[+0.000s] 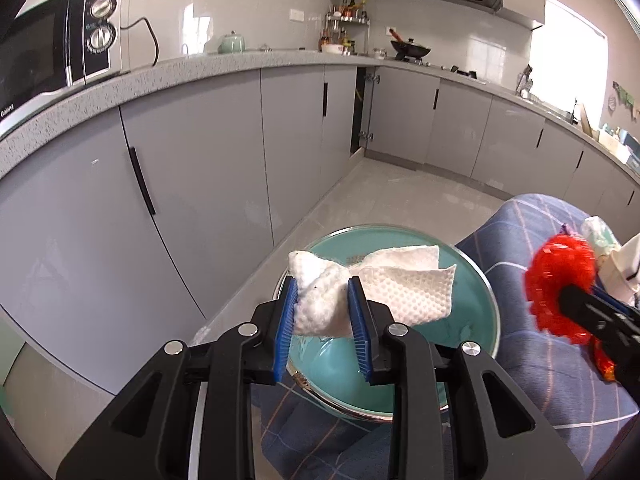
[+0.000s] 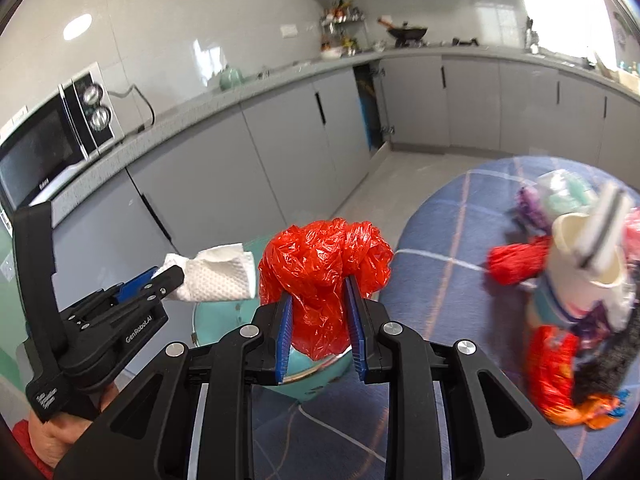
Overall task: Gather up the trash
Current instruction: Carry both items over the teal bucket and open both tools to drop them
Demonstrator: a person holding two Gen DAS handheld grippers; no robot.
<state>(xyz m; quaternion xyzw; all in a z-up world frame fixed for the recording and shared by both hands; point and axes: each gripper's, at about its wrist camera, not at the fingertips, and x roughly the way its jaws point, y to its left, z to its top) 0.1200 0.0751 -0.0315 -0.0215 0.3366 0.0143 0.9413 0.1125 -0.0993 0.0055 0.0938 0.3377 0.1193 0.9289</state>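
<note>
- White, dimpled paper towel (image 1: 352, 292), crumpled at one end, is pinched between the blue ribbed pads of the left gripper (image 1: 323, 284); its loose end hangs over the round teal bin (image 1: 476, 280) with a shiny metal rim.
- Crumpled red plastic bag (image 2: 324, 268) is clamped between the blue pads of the right gripper (image 2: 318, 288), above the near edge of the same teal bin (image 2: 216, 320).
- From the right wrist view, the left gripper (image 2: 160, 274) sits just left of the red bag, the paper towel (image 2: 216, 274) almost touching it.
- Blue checked cloth (image 2: 448, 216) covers the round table beside the bin.
- On that cloth, well to the right, lies a blurred heap of trash (image 2: 572, 280): a white paper cup, red and orange wrappers, something purple.
- Grey cabinets (image 1: 192, 184) line the wall, with a black-and-silver microwave (image 1: 52, 48) on the speckled counter.
</note>
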